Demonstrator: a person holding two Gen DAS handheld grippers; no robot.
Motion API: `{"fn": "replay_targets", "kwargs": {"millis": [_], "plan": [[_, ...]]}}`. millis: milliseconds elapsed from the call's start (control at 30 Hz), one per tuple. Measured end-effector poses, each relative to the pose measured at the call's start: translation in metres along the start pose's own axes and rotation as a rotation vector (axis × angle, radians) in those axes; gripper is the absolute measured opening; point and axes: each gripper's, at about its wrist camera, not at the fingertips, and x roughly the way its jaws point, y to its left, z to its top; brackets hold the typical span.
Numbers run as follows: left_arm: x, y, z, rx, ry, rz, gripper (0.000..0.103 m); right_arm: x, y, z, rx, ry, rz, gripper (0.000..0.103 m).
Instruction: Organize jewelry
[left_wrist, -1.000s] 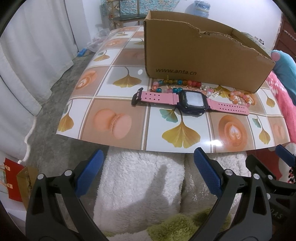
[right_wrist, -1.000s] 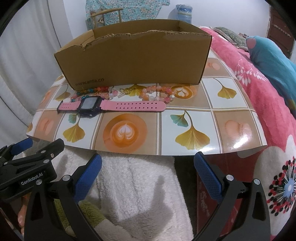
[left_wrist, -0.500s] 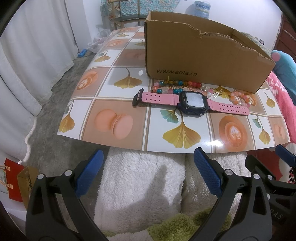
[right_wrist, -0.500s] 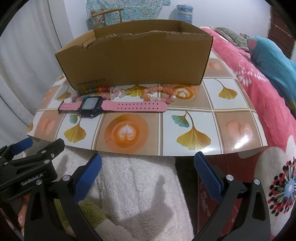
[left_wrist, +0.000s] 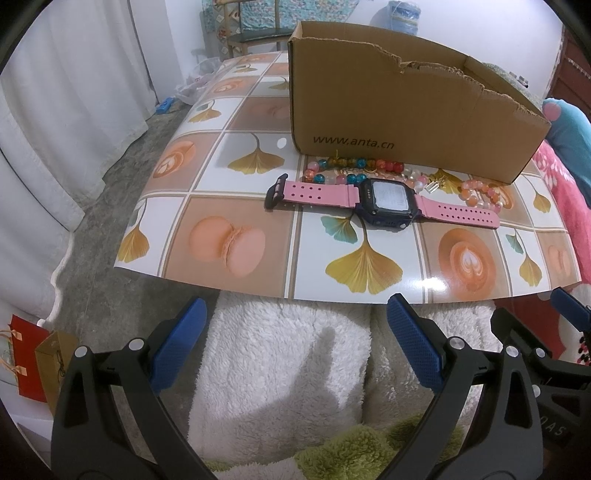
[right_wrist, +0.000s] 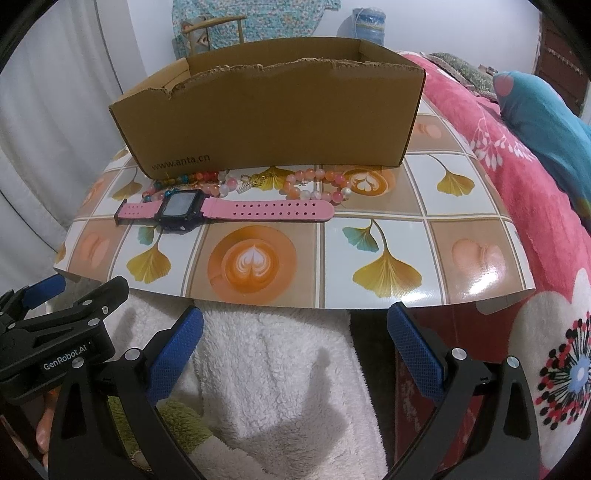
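Note:
A pink-strapped watch (left_wrist: 384, 201) (right_wrist: 225, 211) with a dark square face lies flat on the patterned mat (left_wrist: 229, 243) (right_wrist: 461, 206). Behind it, against the cardboard box (left_wrist: 406, 122) (right_wrist: 273, 122), lie a multicoloured bead bracelet (left_wrist: 343, 168) (right_wrist: 181, 182) and a pink-orange bead bracelet (left_wrist: 480, 195) (right_wrist: 317, 184), with a small gold charm (left_wrist: 434, 184) (right_wrist: 255, 182) between them. My left gripper (left_wrist: 295, 343) hangs open short of the mat's near edge, over white fleece. My right gripper (right_wrist: 295, 343) is open too, beside it, and holds nothing.
The box is open-topped with a torn front rim. A pink floral bedcover (right_wrist: 517, 162) and a teal cushion (right_wrist: 535, 110) lie to the right. White curtains (left_wrist: 55, 122) and grey floor (left_wrist: 103, 206) are on the left, with a red gift bag (left_wrist: 26, 358).
Both grippers have crept slightly forward toward the mat. Both stay open, and the jewelry has not moved.

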Motion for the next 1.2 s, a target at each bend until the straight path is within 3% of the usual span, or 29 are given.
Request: {"fn": "replay_targets", "kwargs": {"millis": [600, 800, 900, 1000, 1067, 1200], "plan": [[0.005, 0.006, 0.001, 0.005, -0.006, 0.025, 0.095, 0.0, -0.008, 0.009, 0.003, -0.051, -0.046, 0.097], [0.01, 0.011, 0.007, 0.01, -0.03, 0.004, 0.095, -0.001, -0.009, 0.016, -0.053, -0.133, -0.034, 0.097], [0.01, 0.018, 0.012, 0.014, -0.085, -0.059, 0.095, -0.002, -0.006, 0.02, -0.103, -0.169, 0.023, 0.097], [0.004, 0.03, 0.016, 0.016, -0.184, -0.216, 0.095, -0.001, -0.001, 0.026, -0.142, -0.189, 0.078, 0.097], [0.003, 0.038, 0.02, -0.01, -0.225, -0.265, 0.095, 0.001, 0.005, 0.03, -0.176, -0.197, 0.112, 0.097], [0.016, 0.045, 0.036, -0.014, -0.178, -0.287, 0.095, 0.007, 0.021, 0.04, -0.252, -0.202, 0.175, 0.097]]}}
